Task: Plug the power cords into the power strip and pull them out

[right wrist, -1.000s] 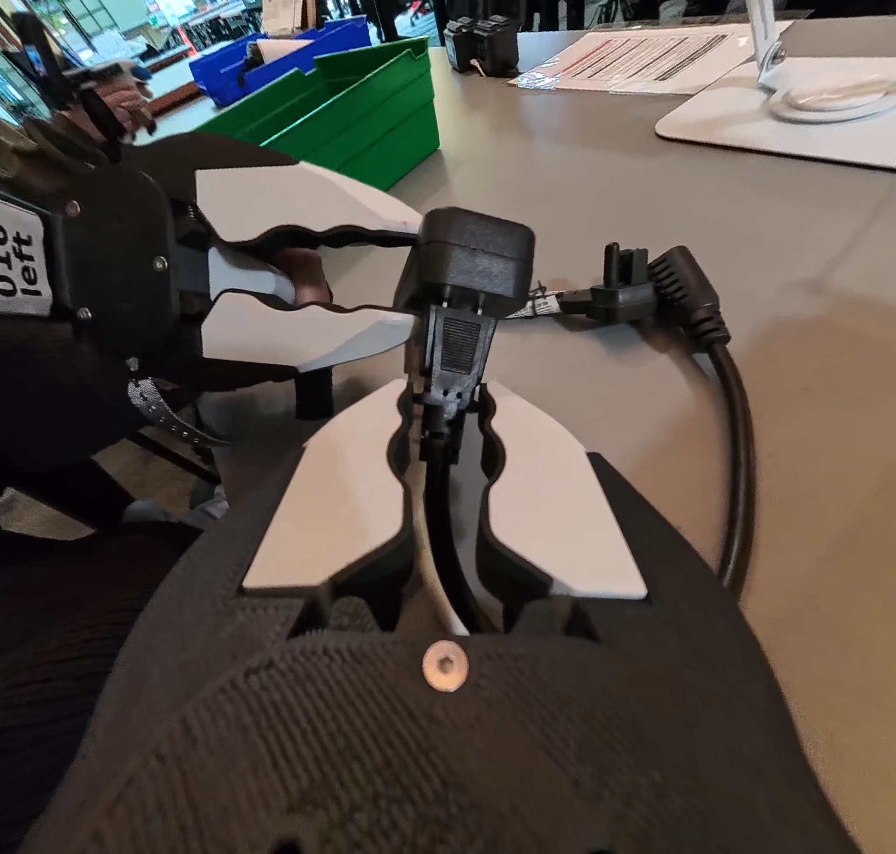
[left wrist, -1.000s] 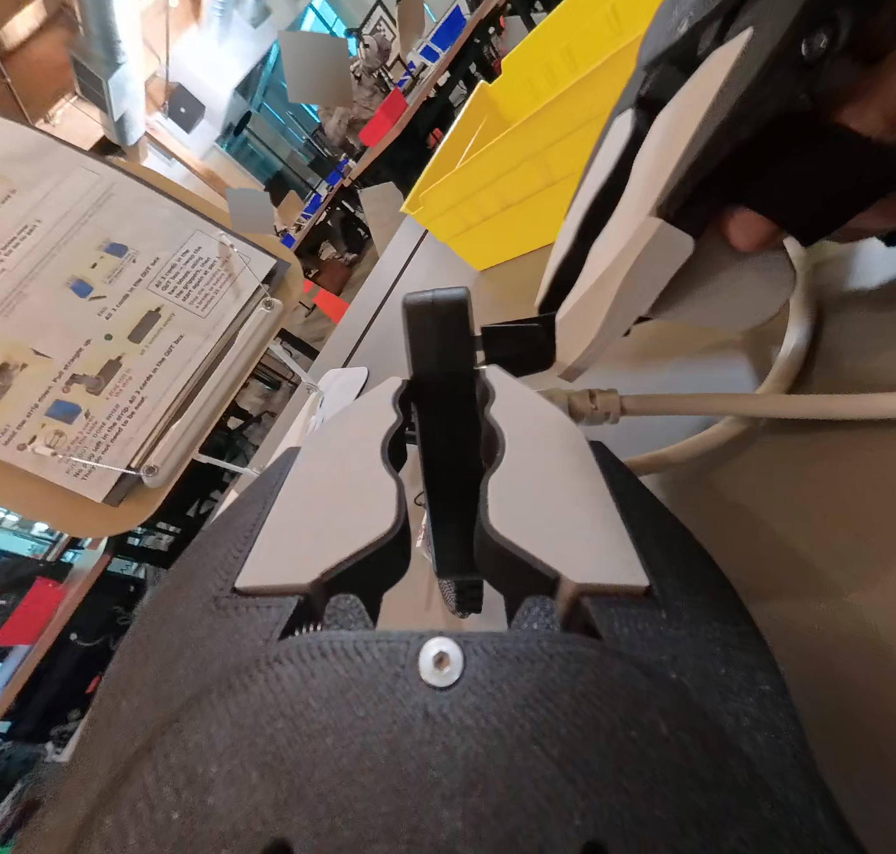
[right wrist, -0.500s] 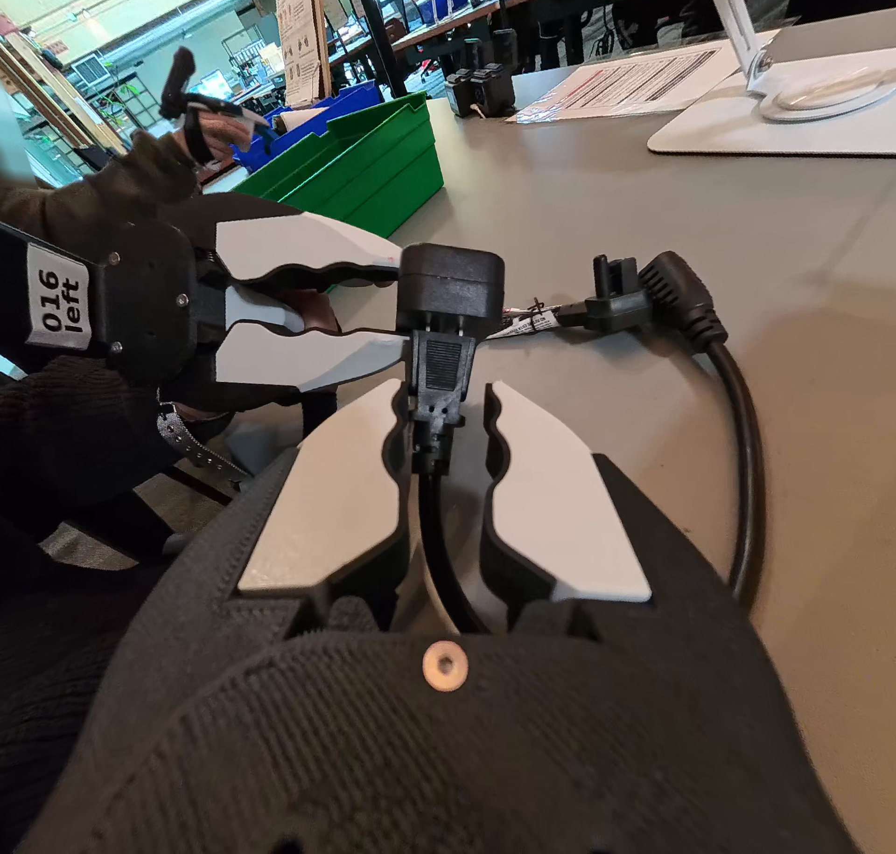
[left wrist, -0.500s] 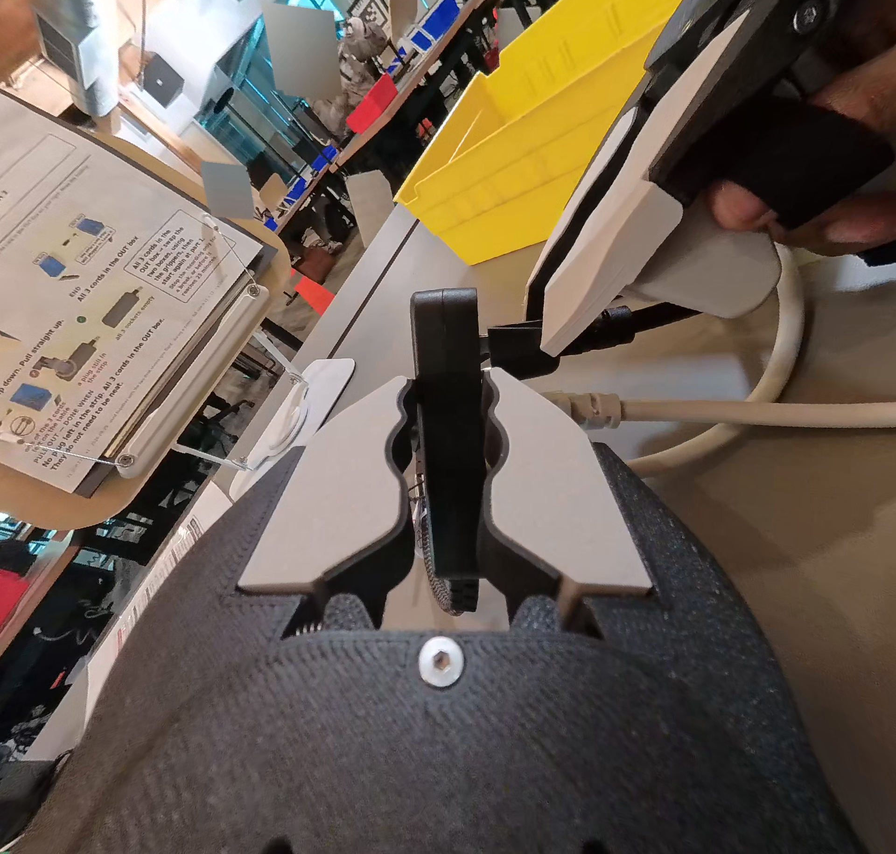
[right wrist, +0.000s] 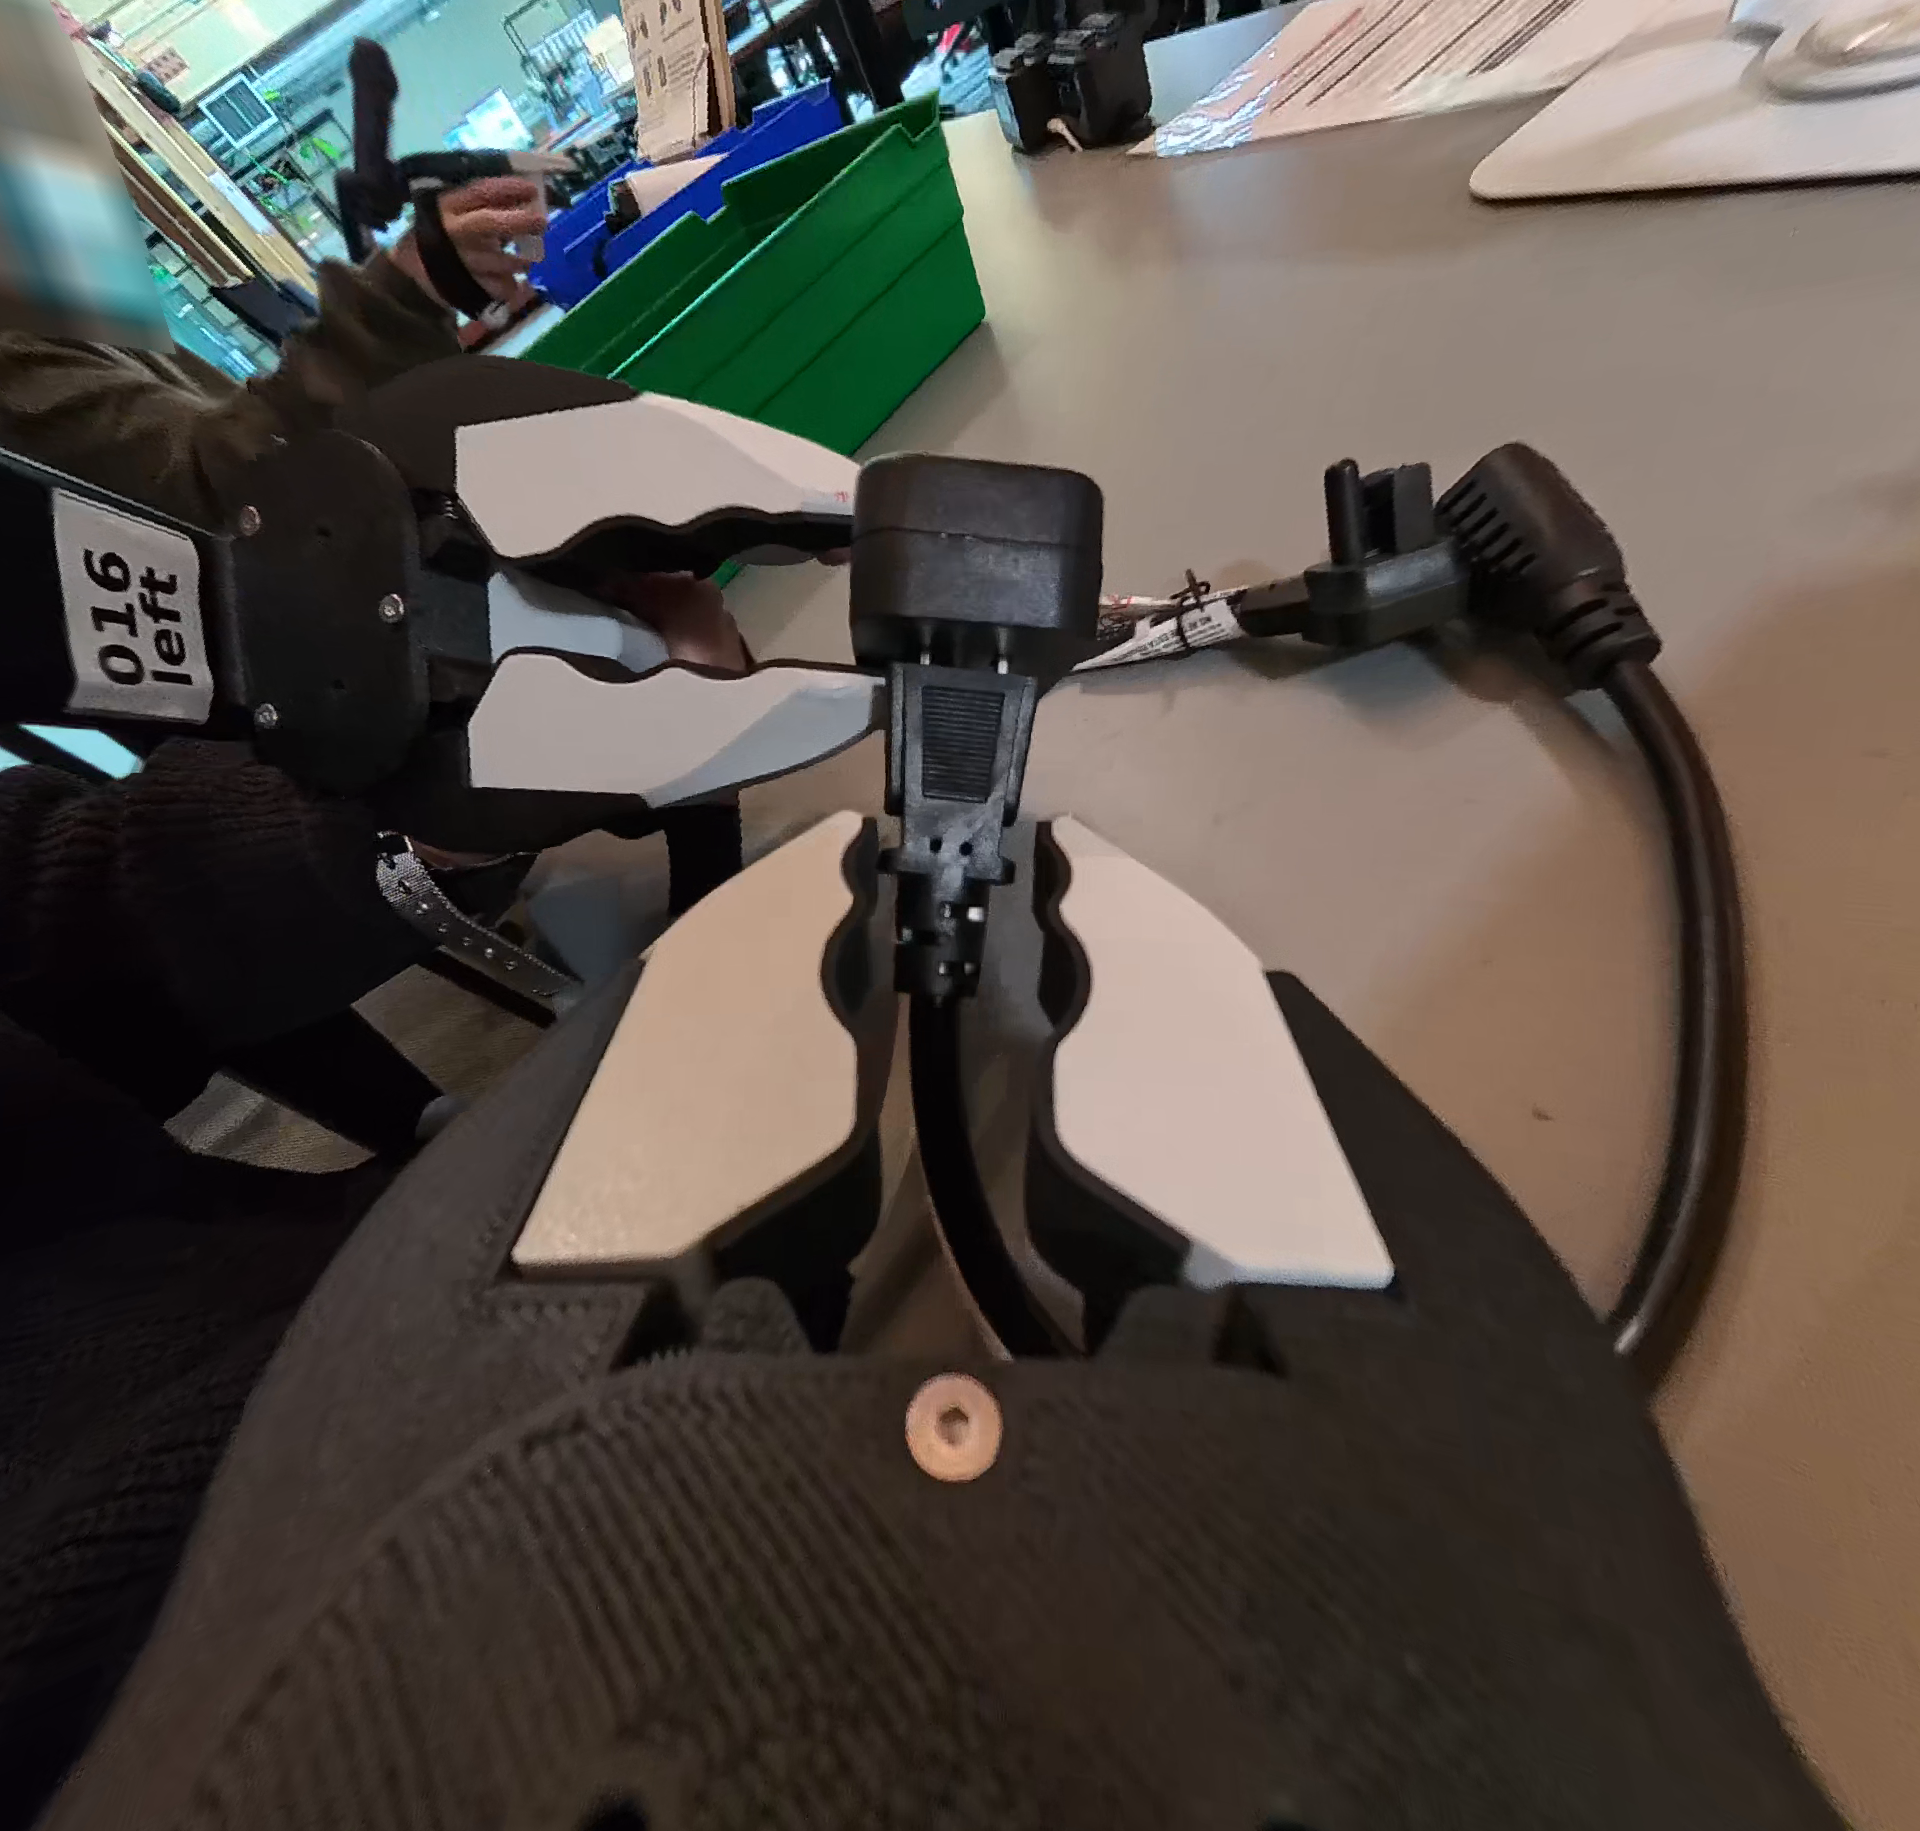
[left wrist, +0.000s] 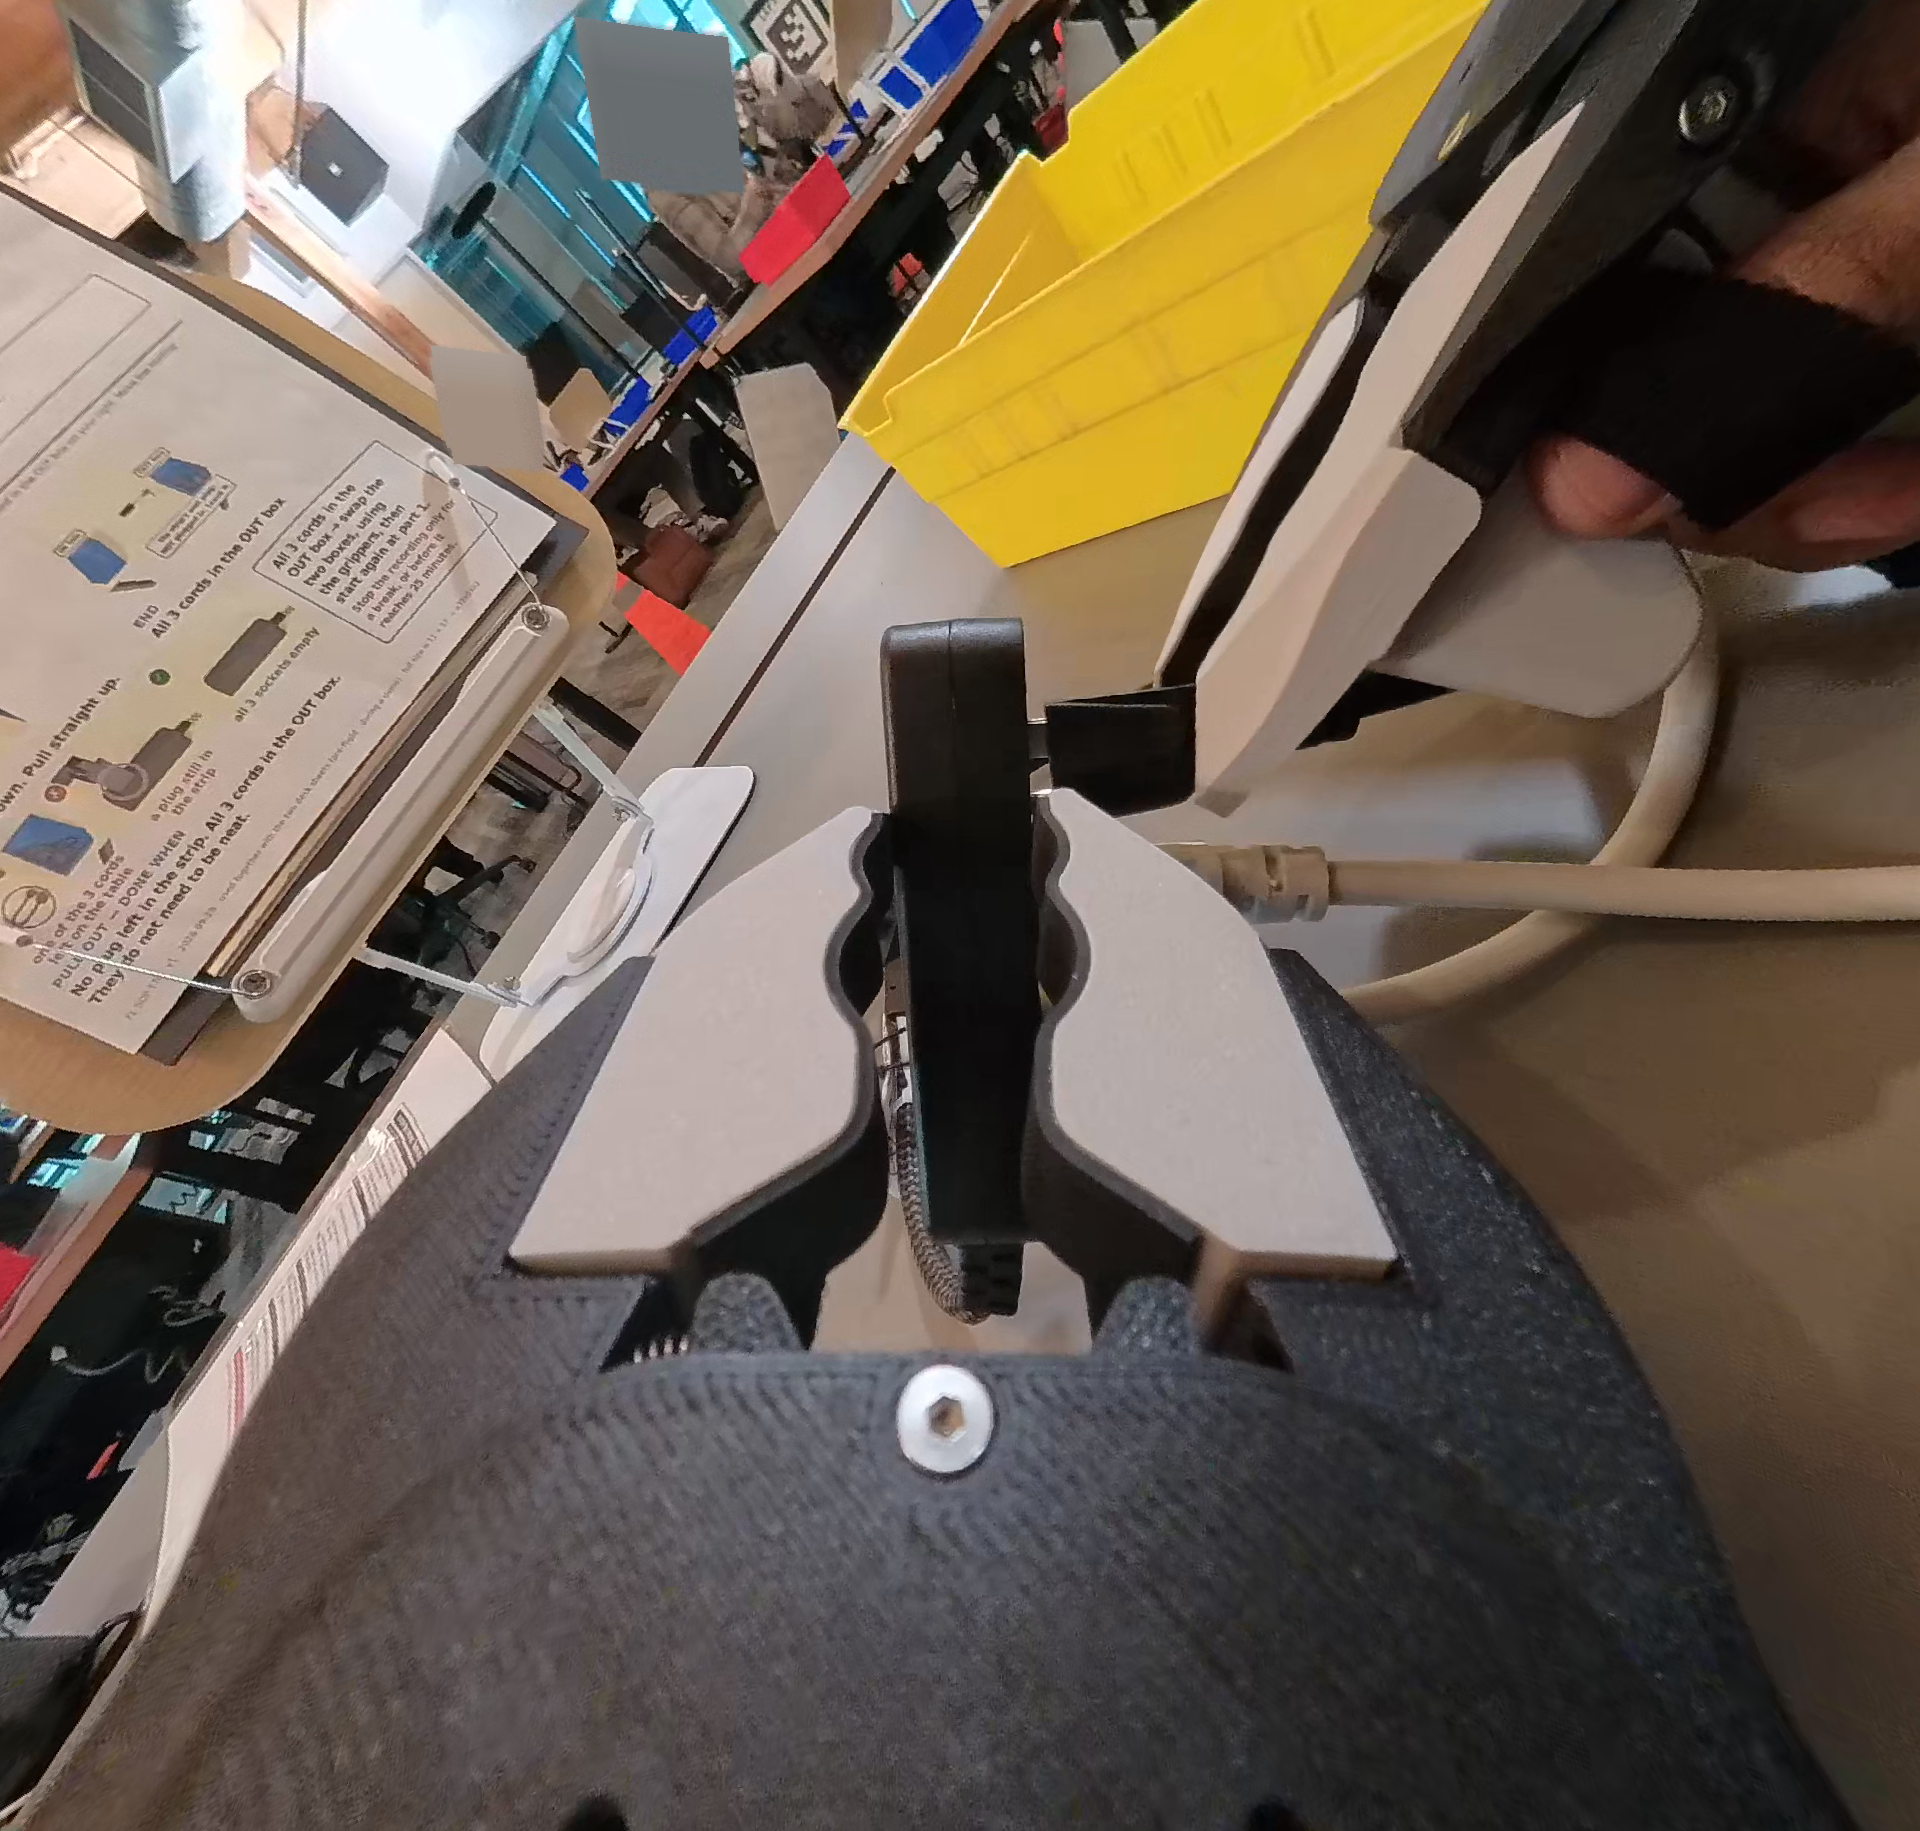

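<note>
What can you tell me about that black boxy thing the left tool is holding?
The black power strip is a small, squarish block of smooth, matte plastic with rounded corners and a thin seam around its middle. The left tool is shut on it from the side and holds it up above the grey table. A black plug meets its near face, with two metal prongs showing in the small gap between them. The right tool surrounds that plug. From the left wrist view the strip looks thin and stands upright.

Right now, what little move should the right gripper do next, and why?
Probably pull the plug straight back from the strip: the right gripper clamps it, the left gripper clamps the strip, and bare prongs already show between them.
</note>
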{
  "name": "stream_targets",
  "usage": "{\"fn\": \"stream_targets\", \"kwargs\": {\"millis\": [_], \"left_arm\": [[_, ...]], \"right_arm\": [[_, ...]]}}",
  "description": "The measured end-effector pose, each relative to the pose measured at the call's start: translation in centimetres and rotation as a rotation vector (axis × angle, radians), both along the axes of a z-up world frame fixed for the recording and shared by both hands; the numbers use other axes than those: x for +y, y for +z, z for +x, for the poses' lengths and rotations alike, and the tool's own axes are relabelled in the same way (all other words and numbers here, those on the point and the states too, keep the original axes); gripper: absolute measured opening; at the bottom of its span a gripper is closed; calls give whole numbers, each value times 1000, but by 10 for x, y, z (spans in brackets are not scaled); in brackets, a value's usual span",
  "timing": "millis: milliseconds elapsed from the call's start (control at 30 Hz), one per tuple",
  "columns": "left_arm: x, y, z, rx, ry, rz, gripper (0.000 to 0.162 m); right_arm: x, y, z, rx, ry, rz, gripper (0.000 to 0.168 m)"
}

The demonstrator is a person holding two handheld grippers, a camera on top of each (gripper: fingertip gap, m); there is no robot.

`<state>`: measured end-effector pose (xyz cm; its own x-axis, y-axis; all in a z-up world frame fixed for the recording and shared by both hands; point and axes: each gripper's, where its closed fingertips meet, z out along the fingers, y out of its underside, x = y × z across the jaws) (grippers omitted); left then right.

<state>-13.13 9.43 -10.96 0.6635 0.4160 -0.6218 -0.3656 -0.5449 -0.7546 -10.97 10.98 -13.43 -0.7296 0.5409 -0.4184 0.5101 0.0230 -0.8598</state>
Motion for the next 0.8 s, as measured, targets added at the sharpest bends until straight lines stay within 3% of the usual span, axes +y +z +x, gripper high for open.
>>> {"fn": "stream_targets", "kwargs": {"millis": [800], "left_arm": [[4,-2,2,-51,-71,95,27]], "right_arm": [[-8,-5,2,-30,57,-9,26]]}}
